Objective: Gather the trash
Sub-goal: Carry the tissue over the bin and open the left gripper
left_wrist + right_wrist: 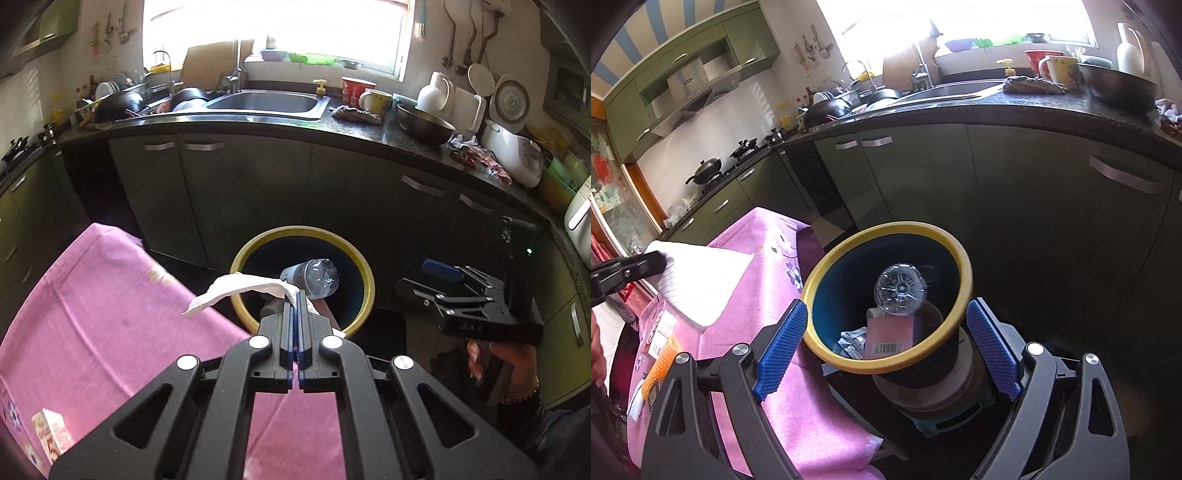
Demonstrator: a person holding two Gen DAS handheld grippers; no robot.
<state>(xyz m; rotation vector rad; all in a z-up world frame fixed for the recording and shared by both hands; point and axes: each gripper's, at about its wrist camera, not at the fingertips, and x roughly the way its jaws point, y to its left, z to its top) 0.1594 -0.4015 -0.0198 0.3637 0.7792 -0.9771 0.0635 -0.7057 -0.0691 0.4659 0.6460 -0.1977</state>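
White tissue [236, 290] is what we hold in the left claw [297, 295]: its blue pads are pressed together on one end of the sheet, and the rest trails out flat to the left, its long axis running left to right, the free end hanging over the pink cloth [110, 302] of the bench. The left claw points forward and slightly down, its tip just at the near rim of the yellow-rimmed bin [364, 273]. In the right wrist view the same tissue [701, 280] shows at far left, broad and sagging from the black tip of the left claw [646, 266].

Our right claw [886, 347] is spread wide, its blue pads [783, 343] standing apart on either side of the bin [834, 258] and gripping nothing. It tilts downward over the bin's mouth, which lies just right of the cloth-covered bench [783, 406]. From the left wrist view the right claw [443, 291] sits level at the right, near the bin, with the right hand [509, 365] wrapped on its handle below.

Inside the bin a clear plastic bottle [899, 290] stands steeply, base towards us, long axis running down into the bin. Beneath it lie a pink carton [890, 334] with a barcode and a crumpled silver wrapper [851, 341].
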